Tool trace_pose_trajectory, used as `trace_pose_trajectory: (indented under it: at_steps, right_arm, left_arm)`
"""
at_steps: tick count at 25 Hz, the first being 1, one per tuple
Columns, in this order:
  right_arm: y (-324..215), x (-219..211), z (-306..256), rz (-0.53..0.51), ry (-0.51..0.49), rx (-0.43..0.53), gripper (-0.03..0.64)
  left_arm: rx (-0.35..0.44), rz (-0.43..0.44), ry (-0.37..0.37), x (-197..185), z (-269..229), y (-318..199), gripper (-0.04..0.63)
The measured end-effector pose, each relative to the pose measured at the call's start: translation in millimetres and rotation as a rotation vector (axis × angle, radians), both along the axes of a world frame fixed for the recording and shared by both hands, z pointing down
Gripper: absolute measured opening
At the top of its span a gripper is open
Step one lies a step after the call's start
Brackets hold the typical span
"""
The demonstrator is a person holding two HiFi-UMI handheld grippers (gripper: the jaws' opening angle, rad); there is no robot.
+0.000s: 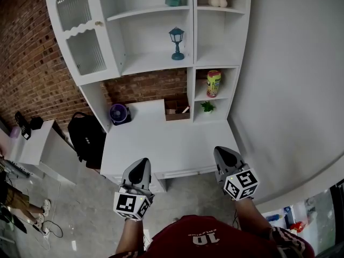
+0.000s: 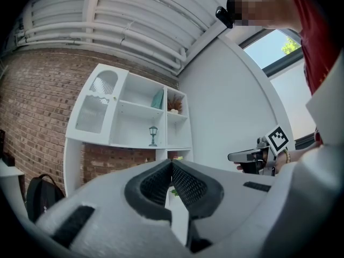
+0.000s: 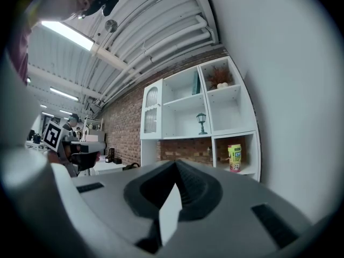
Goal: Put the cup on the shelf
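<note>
Shelf unit (image 1: pixel 150 61), white, set against a brick wall. Yellow-green cup (image 1: pixel 213 83) with a red top stands upright in the unit's right column, in the compartment directly above the one holding a small plant (image 1: pixel 207 107). Blue lantern (image 1: pixel 176 43) sits in the unit's wide middle bay, left of the cup and higher. Left gripper (image 1: pixel 142 164) and right gripper (image 1: pixel 222 153) are held side by side in front of the unit, well apart from it. Both pairs of jaws are closed tip to tip with nothing between them.

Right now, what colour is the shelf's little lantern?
The lantern is teal blue; head view shows it best.
</note>
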State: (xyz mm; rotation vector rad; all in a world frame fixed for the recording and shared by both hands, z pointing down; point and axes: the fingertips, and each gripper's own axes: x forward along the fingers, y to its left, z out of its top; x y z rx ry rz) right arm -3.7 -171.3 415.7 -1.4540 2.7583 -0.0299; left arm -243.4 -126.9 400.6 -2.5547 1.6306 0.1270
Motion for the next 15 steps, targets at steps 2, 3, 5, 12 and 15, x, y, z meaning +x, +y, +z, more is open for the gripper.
trace_pose_trajectory:
  at_steps: [2, 3, 5, 12, 15]
  right_arm:
    - [0, 0, 0, 0.003, -0.004, 0.0, 0.002]
    - [1, 0, 0, 0.003, -0.007, -0.001, 0.0]
    - [1, -1, 1, 0.006, -0.01, -0.007, -0.002]
    - [2, -2, 5, 0.019, -0.013, -0.036, -0.002]
    - [5, -6, 6, 0.013, -0.012, -0.038, -0.002]
  left_arm:
    - [-0.001, -0.001, -0.003, -1, 0, 0, -0.012]
    - [-0.002, -0.002, -0.002, -1, 0, 1, -0.012]
    - [-0.005, -0.005, 0.004, -3, 1, 1, -0.012]
    - [-0.02, -0.001, 0.071, -12, 1, 4, -0.012]
    - [-0.027, -0.011, 0.074, -17, 4, 6, -0.012]
